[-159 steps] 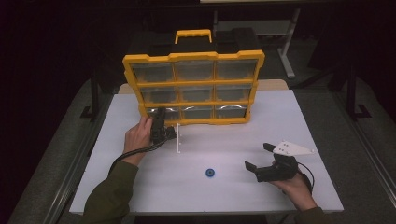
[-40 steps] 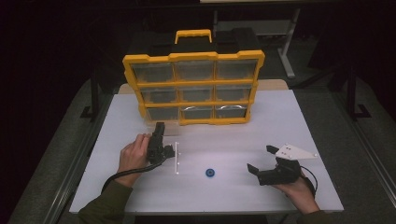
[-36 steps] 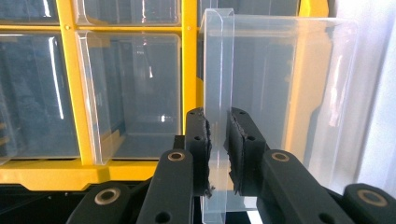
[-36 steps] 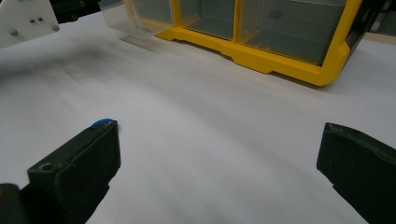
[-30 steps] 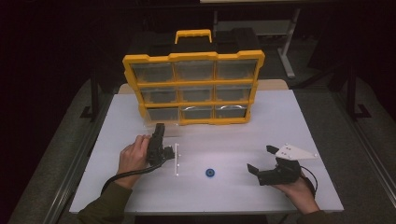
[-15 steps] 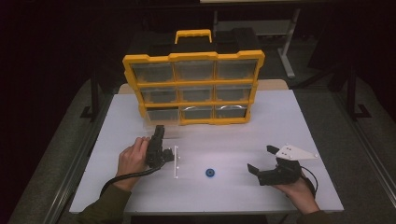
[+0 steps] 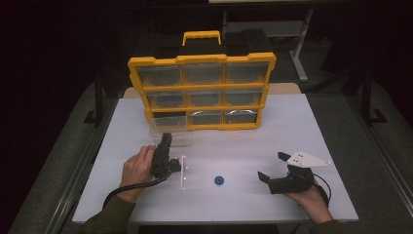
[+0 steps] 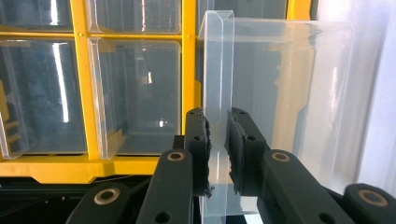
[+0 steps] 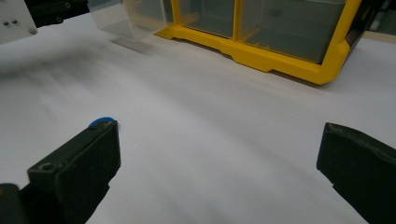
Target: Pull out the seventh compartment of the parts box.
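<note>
Left hand-held gripper point(image 8: 217, 154) is clamping the front lip of the clear plastic drawer point(image 8: 275, 88), pulled out of the yellow organizer's point(image 7: 202, 92) near-left slot. Right hand-held gripper point(image 7: 276, 171) is idling released near the small blue disc point(image 7: 219, 180). Next, probably: disc into drawer.

yellow organizer point(image 7: 202, 92), clear drawer point(image 8: 280, 93), black grippers, small blue disc point(image 7: 219, 180), white table point(image 7: 292, 136)

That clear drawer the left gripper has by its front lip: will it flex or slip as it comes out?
The clear drawer looks like thin rigid plastic, so probably light and stiff. Its glossy lip may slip between the left gripper's narrow fingers. Drawn clear of the yellow organizer, it might sag.
</note>
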A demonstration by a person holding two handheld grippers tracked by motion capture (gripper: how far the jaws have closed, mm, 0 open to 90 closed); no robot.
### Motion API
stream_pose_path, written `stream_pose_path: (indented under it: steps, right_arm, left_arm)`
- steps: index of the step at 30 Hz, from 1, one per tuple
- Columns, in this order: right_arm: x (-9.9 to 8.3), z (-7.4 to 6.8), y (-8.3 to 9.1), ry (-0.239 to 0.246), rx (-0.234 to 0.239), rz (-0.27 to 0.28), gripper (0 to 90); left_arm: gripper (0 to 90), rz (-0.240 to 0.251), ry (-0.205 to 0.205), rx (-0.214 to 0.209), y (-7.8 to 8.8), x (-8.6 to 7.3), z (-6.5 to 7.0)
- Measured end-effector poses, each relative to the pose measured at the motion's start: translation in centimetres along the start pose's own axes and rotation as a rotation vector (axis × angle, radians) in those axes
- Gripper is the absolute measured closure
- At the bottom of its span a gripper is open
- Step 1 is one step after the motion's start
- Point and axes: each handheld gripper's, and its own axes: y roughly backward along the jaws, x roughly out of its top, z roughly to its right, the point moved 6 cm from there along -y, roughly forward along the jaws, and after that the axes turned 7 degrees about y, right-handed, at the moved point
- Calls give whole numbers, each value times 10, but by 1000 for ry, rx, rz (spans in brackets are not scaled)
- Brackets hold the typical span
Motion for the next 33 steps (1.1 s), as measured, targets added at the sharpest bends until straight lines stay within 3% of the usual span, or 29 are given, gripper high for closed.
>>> stream_pose_path:
  steps: [13, 21, 33]
  right_arm:
    - [1, -1, -2, 0, 10, 2, 0]
    - [0, -1, -2, 1, 10, 2, 0]
    - [0, -1, -2, 5, 12, 1, 0]
  left_arm:
    - [760, -3, 15, -6, 1, -3, 1]
    - [588, -8, 32, -2, 0, -2, 1]
    - [399, -19, 57, -20, 5, -2, 0]
